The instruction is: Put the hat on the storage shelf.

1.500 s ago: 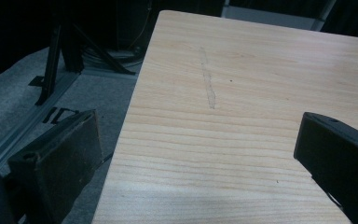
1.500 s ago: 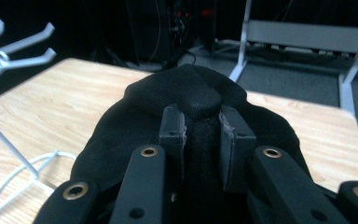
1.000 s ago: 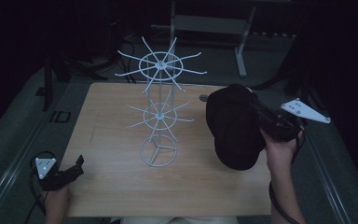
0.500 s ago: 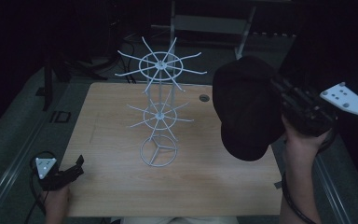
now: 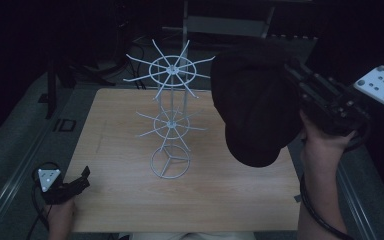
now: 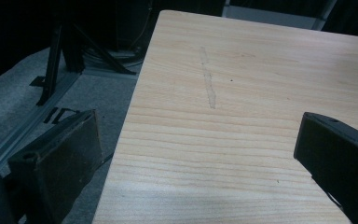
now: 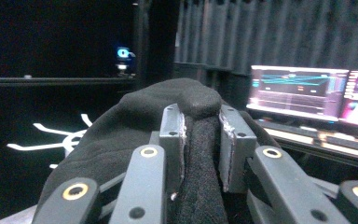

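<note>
The right gripper [image 7: 200,135] had its two jaws pinched tight on a fold of a black cap [image 7: 135,126], the dark fabric bunched between the metal pads [image 7: 175,135]. In the high view that same cap [image 5: 252,110] hung from the right gripper [image 5: 300,90] well above the wooden table [image 5: 130,200], beside the upper ring of prongs on a white wire display stand [image 5: 170,120]. The grip sat at the cap's edge so that the crown drooped freely and the opening could, most likely, be slipped over one of the stand's prongs. The right hand [image 5: 325,145] was raised at the table's right side, its forearm coming up from below, with the gripper body pointing level towards the stand and the grey three-cornered plate [image 5: 382,87] tilted outward.

The left gripper [image 5: 77,185] rested low at the table's near left corner, its jaws standing wide apart with nothing between them. In the left gripper view only bare table [image 6: 242,93] lay between the two black jaws, one overhanging the grey floor [image 6: 37,102] past the edge. The left hand [image 5: 60,217] kept it parked there, seemingly out of the way while the other hand did the hanging.

The stand stood upright near the middle of the table, its round base flat on the wood, both tiers of prongs bare.
</note>
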`<state>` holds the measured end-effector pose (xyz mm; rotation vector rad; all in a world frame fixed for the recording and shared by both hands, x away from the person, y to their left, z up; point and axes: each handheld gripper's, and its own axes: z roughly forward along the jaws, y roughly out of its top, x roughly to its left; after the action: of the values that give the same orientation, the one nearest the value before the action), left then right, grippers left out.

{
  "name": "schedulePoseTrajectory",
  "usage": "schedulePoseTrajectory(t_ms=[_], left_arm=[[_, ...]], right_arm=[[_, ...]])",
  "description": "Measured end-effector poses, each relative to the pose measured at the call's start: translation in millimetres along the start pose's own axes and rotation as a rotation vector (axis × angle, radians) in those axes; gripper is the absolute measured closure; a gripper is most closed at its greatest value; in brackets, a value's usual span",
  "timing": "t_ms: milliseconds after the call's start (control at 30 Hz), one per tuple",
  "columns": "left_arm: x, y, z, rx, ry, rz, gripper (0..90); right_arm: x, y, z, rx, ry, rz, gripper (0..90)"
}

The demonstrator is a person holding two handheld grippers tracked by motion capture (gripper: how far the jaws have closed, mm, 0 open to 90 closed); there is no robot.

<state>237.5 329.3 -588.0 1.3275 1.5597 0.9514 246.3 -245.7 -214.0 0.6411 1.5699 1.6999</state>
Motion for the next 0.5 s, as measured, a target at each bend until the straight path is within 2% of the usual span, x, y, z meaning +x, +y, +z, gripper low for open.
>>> schedulePoseTrajectory(t_ms=[300, 500], left_arm=[[0.1, 0.0, 0.0, -0.001, -0.002, -0.002, 1.5], [0.4, -0.1, -0.2, -0.002, -0.004, -0.002, 1.4]], right_arm=[[28.2, 5.5, 18.3, -0.003, 0.118, -0.011, 74.0], [43.5, 2.4, 29.8, 0.024, 0.160, -0.042, 73.9]])
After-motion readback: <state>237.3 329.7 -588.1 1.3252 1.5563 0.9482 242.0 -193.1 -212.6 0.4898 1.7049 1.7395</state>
